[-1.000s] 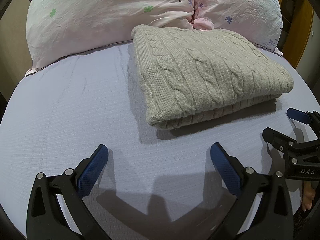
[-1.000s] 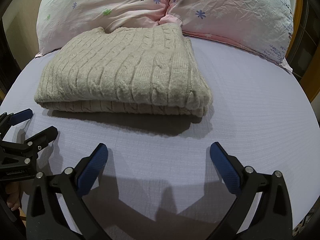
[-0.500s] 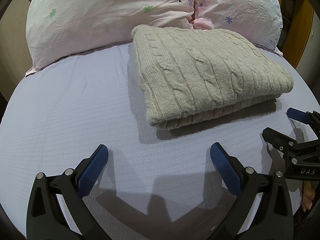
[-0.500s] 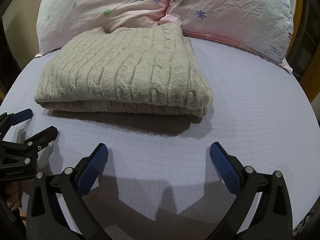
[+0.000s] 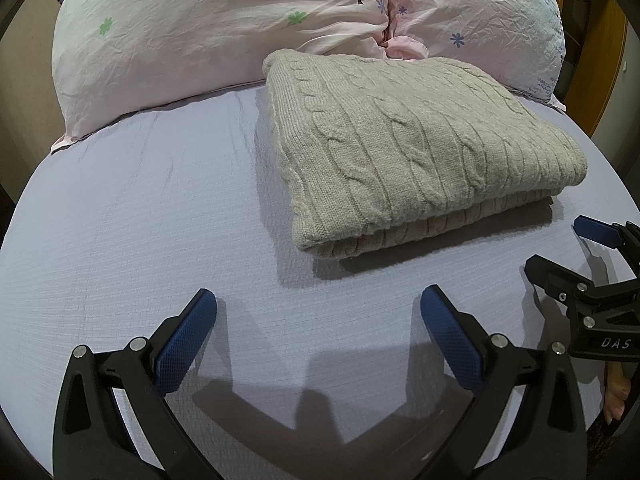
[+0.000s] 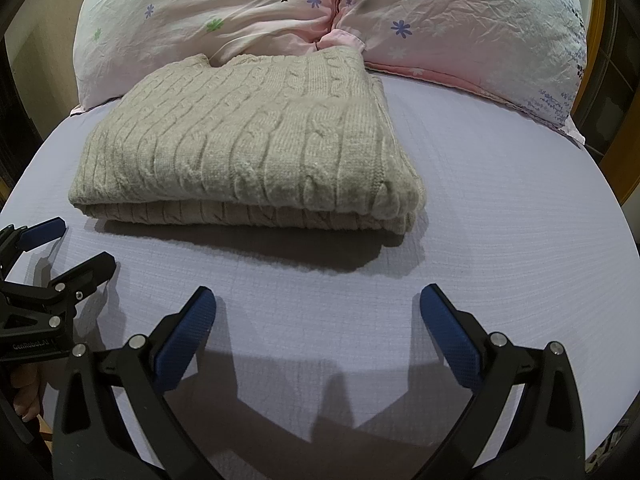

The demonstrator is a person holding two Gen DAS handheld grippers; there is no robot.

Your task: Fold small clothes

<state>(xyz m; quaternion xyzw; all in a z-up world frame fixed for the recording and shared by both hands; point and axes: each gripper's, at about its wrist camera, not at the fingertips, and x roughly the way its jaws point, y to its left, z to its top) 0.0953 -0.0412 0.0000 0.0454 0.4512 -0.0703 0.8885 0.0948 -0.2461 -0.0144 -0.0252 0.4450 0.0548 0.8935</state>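
Observation:
A beige cable-knit sweater (image 5: 408, 148) lies folded in a flat rectangle on the lilac bed sheet (image 5: 140, 220), its far edge against the pillows. It also shows in the right wrist view (image 6: 248, 148). My left gripper (image 5: 318, 312) is open and empty, hovering over the sheet in front of the sweater's near left corner. My right gripper (image 6: 318, 312) is open and empty, in front of the sweater's near right corner. Each gripper shows in the other's view, the right one (image 5: 568, 248) and the left one (image 6: 68, 244), both open.
Two pink floral pillows (image 5: 224, 20) (image 6: 460, 24) lie at the head of the bed behind the sweater. A wooden frame (image 5: 604, 48) stands at the right. The sheet (image 6: 500, 208) stretches bare to the right of the sweater.

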